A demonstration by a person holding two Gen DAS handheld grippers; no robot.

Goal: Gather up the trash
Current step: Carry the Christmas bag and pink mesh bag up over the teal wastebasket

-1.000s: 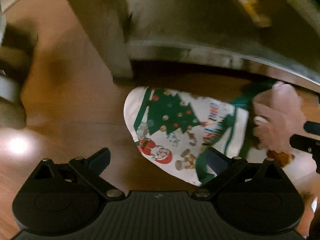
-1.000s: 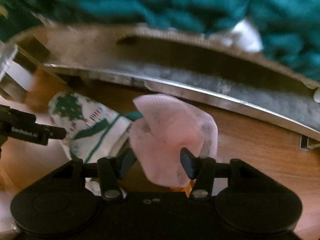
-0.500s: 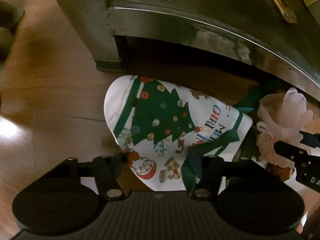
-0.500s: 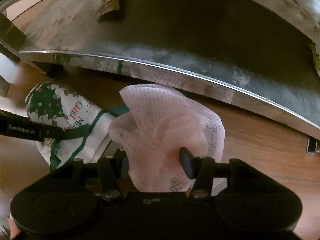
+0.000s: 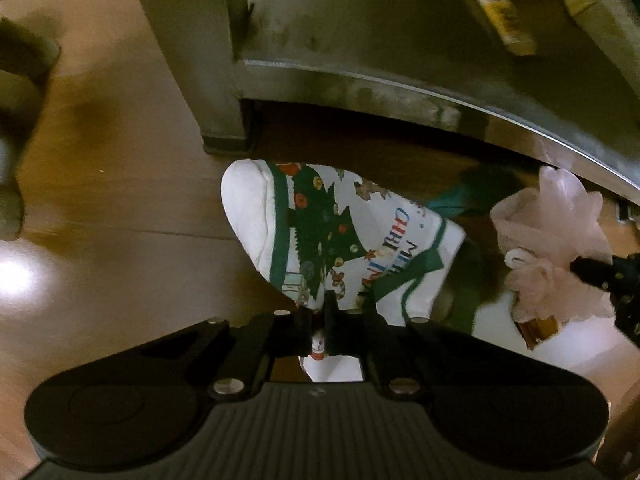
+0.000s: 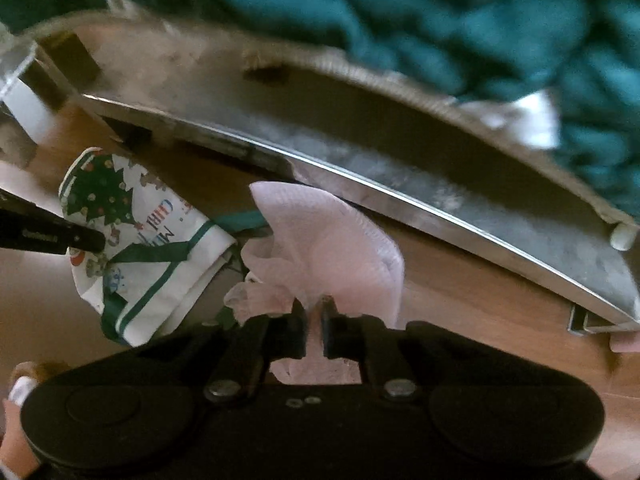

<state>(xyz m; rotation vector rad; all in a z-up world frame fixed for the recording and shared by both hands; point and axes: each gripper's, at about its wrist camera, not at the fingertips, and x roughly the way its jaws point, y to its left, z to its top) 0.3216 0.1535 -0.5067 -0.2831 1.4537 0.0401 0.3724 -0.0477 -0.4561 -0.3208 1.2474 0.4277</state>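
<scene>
A white Christmas-print bag (image 5: 340,236) with a green tree and green trim hangs over the wooden floor. My left gripper (image 5: 326,312) is shut on its near edge. The bag also shows in the right wrist view (image 6: 132,240), with the left gripper's finger (image 6: 52,236) on it. My right gripper (image 6: 314,312) is shut on a pink mesh puff (image 6: 328,240), held just right of the bag. The puff also shows in the left wrist view (image 5: 548,240).
A metal furniture frame (image 5: 400,96) with a square leg (image 5: 208,80) stands just behind the bag. In the right wrist view its rail (image 6: 400,188) runs across, with teal knitted fabric (image 6: 480,32) above. A small brown item (image 5: 540,328) lies below the puff.
Both grippers have closed: the left on the bag's edge, the right on the pink puff. Both cameras have shifted, and the bag's near edge has bunched in the left jaws.
</scene>
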